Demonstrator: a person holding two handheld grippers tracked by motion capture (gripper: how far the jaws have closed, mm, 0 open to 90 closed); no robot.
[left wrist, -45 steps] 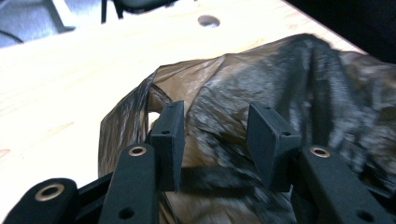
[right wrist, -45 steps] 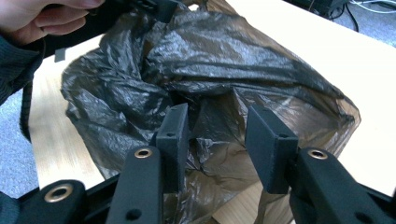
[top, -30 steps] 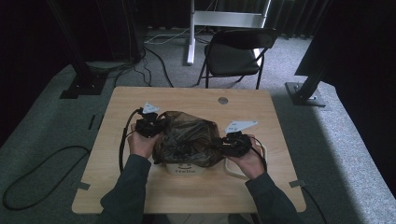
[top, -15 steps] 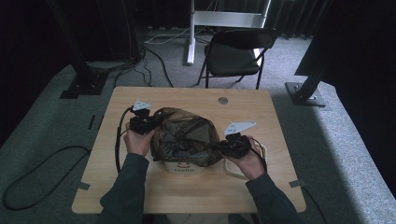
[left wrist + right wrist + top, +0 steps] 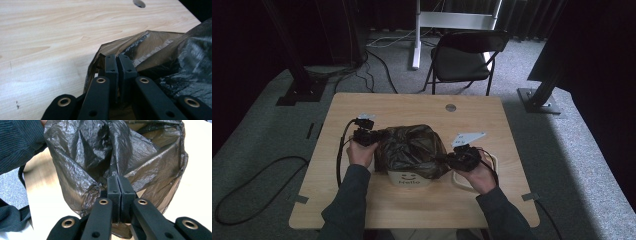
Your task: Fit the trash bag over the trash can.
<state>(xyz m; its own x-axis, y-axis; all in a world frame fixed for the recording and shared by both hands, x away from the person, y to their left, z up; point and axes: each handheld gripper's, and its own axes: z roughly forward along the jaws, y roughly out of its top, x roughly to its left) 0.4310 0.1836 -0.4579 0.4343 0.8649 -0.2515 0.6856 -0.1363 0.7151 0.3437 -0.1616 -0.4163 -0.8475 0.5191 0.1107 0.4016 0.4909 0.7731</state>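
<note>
Both grippers, left gripper (image 5: pixel 373 136) and right gripper (image 5: pixel 451 160), pinch the dark bag (image 5: pixel 411 149) stretched sideways over the white bin (image 5: pixel 408 180), folding chair (image 5: pixel 464 57) beyond.

Both forearms reach forward from the near edge, sleeves dark. The left hand (image 5: pixel 358 151) holds the left gripper (image 5: pixel 371 136) farther out, its fingers (image 5: pixel 111 65) pressed together. The right gripper (image 5: pixel 449 161) sits nearer, turned inward, its fingers (image 5: pixel 113 186) likewise clamped tight.
</note>
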